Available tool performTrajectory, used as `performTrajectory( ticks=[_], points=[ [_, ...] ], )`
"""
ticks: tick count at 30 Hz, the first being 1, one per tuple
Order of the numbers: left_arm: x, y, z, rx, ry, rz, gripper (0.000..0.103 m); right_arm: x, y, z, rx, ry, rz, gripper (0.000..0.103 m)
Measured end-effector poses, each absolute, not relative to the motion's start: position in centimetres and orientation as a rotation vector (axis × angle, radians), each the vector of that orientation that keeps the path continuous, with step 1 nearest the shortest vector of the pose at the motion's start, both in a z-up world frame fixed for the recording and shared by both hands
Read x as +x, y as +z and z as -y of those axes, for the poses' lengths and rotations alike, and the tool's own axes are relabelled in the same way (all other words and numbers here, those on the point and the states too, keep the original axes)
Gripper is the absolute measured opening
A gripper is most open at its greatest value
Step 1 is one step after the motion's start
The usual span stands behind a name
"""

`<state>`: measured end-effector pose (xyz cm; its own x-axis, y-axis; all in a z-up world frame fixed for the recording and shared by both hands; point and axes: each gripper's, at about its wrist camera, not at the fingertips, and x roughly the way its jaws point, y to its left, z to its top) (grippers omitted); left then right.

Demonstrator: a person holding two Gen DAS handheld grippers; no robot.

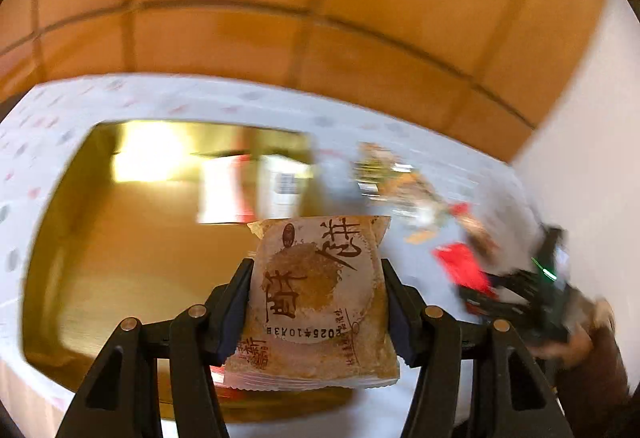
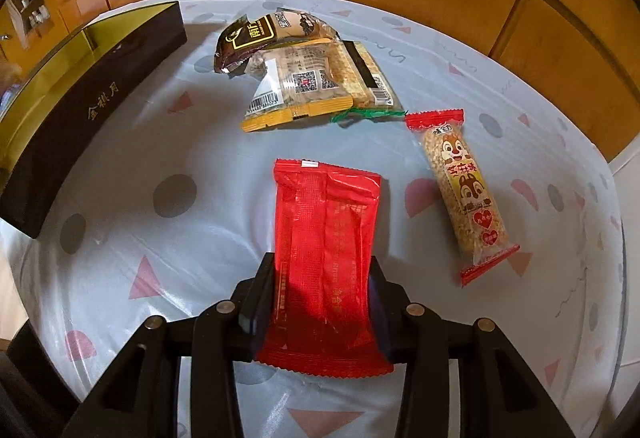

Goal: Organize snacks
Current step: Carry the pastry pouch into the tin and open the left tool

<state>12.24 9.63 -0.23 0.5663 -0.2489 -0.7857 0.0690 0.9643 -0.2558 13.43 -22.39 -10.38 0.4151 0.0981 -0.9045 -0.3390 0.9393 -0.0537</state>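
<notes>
Grippers, two: our left gripper (image 1: 318, 302) clamps one tan printed pastry packet (image 1: 318, 298); our right gripper (image 2: 322, 296) clamps one red foil snack packet (image 2: 326, 258), long axis pointing away.

Black two-finger tool (image 2: 322, 302) with silver pivot screws and dark blue pads (image 2: 256, 304)

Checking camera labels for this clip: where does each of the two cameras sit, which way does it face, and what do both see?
Left wrist: on the left gripper, looking down along its fingers over the gold-lined box; jaws clamp a beige pastry packet; the right gripper and a hand show at right.
Right wrist: on the right gripper, facing down at the patterned tablecloth and loose snacks; jaws grip a red packet.
Shared: red packet, box, tablecloth, snack pile.
</notes>
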Motion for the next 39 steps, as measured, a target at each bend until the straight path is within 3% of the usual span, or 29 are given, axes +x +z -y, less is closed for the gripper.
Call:
performTrajectory(
  ticks=[7, 18, 39],
  points=[
    [18.2, -3.5, -15.0, -0.225, -0.010, -1.052, 0.060, 13.5, -10.5, 22.2, -0.256, 0.280, -1.107, 0.043],
    [24.4, -6.2, -16.7, -0.290, 0.025, -1.041, 0.060, 13.5, -10.4, 22.3, -0.247, 0.281, -1.107, 0.044],
    [10.0, -2.8, -10.6, -0.113, 0.060, -0.881, 0.061, 12.9, -10.4, 21.9, -0.252, 0.226, -1.078, 0.041]
  ],
)
